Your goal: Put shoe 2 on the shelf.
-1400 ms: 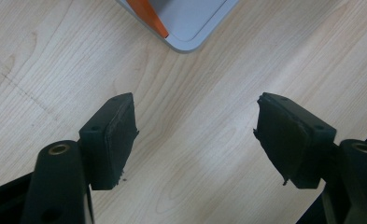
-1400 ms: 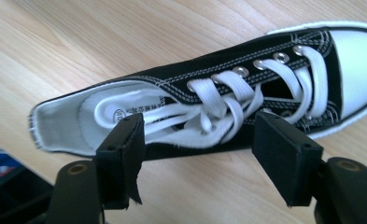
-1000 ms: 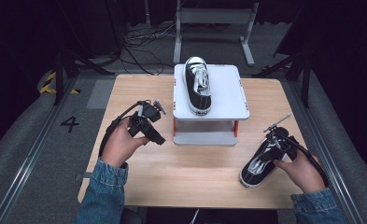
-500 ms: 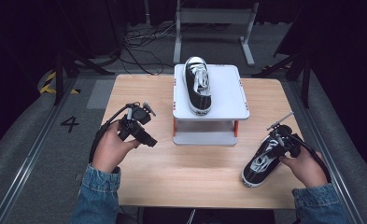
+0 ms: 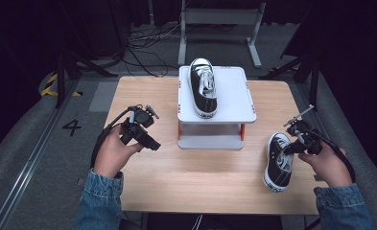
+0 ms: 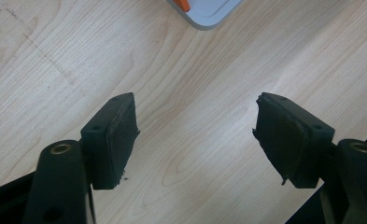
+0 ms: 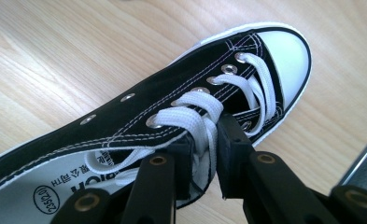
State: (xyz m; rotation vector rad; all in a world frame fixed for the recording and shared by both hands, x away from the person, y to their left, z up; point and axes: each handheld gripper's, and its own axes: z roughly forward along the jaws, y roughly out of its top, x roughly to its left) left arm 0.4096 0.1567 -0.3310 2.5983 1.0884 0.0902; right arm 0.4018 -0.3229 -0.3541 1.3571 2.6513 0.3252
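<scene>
Here, a person seated at a pale wooden counter [image 5: 200, 177] holds a set of tongs in each hand. The right tongs [image 7: 208, 149] are clenched on the tongue and white laces of a black canvas shoe [image 5: 278, 160]; their jaws have just been closing, with the laced tongue between them. In the high view the right tongs [image 5: 288, 149] and this shoe sit at about four o'clock on the counter, near its right edge, the shoe's white toe cap pointing away from the person. In the right gripper view the shoe [image 7: 139, 121] appears tilted, toe toward one o'clock.

The left tongs [image 5: 153, 145] hang at about nine o'clock, just left of a small white two-level stand [image 5: 234, 96] in the middle. Their jaws are released and spread wide over bare wood in the left gripper view, left tongs [image 6: 195, 135] gripping nothing.

A second black shoe [image 5: 203, 86] rests on the stand's top, toe toward twelve o'clock.
</scene>
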